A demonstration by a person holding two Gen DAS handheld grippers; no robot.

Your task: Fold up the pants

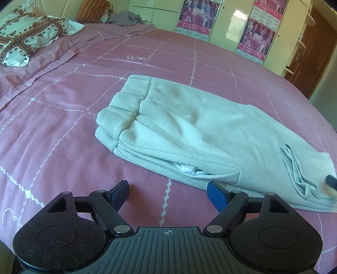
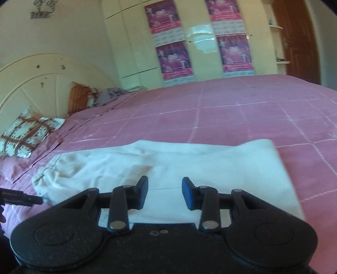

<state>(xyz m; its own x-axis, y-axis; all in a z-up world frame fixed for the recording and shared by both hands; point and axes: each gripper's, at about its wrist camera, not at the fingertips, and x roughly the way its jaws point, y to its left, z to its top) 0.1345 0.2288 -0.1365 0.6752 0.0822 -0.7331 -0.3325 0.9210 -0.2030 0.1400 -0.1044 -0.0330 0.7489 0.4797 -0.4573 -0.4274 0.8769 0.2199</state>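
**Here, folded pants lie on a pink bed with both grippers released**

Here the left gripper [image 1: 168, 190] sits low over the pink bedspread [image 1: 52, 130], its two blue-padded fingers spread wide with nothing between them. Only bedspread and one white zigzag line of its grid pattern show in the gap. The tip of its right-hand finger [image 1: 217, 195] reaches the near edge of the pants [image 1: 189, 126], though contact cannot be confirmed.

The pants are pale cream, woven, and folded into a thick bundle lying near the middle of the bed. The gathered elastic waistband [image 1: 124, 107] faces the head of the bed. A white pocket lining [image 1: 189, 169] peeks out along the near folded edge, and loose hems [image 1: 294, 168] lie on top towards the foot end.

In the right wrist view, the right gripper [image 2: 165, 192] hovers above the pants [image 2: 210, 164] at their near edge, its fingers parted and empty. A dark finger of the left gripper [image 2: 21, 198] pokes in from the left side, beside the waistband end.

At the head of the bed lie a patterned pillow [image 1: 25, 40], an orange cushion [image 1: 92, 10] and a crumpled grey cloth [image 1: 126, 18]. Beyond the far edge of the bed stands a cream wardrobe [image 2: 130, 42] carrying pink posters [image 2: 174, 61], with a brown door [image 2: 299, 40] to its right.
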